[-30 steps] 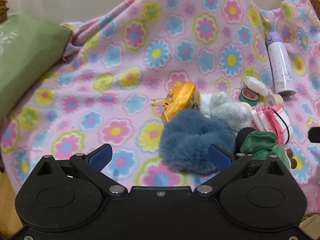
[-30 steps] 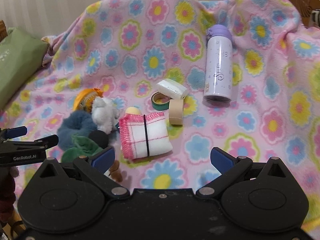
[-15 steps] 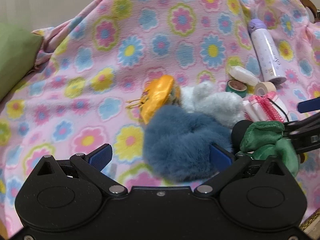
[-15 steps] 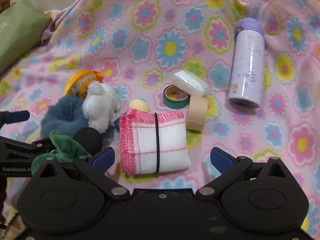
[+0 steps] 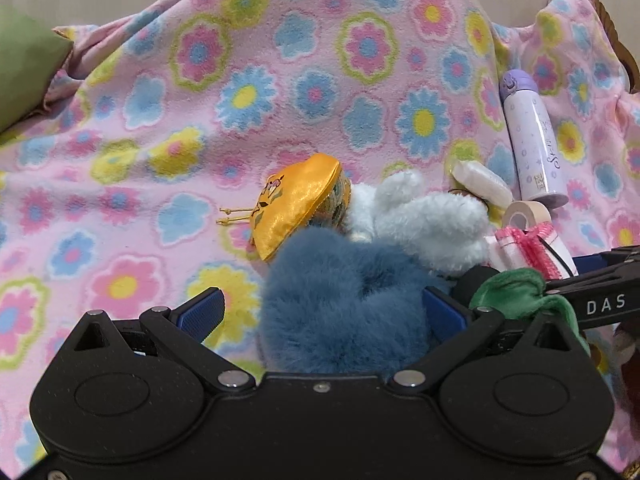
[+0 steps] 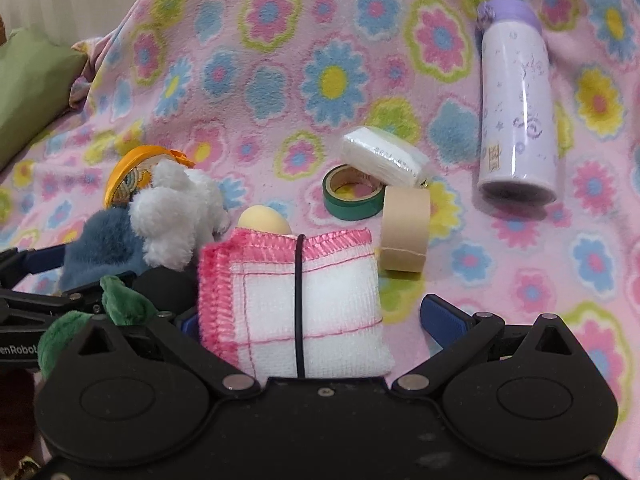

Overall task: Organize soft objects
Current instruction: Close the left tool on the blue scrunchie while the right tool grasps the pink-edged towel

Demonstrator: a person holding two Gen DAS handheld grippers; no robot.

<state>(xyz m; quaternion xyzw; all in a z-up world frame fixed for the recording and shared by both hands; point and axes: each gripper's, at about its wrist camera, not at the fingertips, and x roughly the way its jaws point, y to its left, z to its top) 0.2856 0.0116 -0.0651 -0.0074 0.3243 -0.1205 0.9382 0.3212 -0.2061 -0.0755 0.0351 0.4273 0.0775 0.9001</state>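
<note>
Between the wide-open fingers of the left gripper (image 5: 322, 310) sits the blue fluffy toy (image 5: 340, 300), holding nothing yet. Likewise the right gripper (image 6: 308, 320) stands open around the folded pink-edged cloth (image 6: 296, 300), ungrasped. Both soft things lie close together, so room is tight; the flowered blanket (image 5: 160, 120) to the left is free.
</note>
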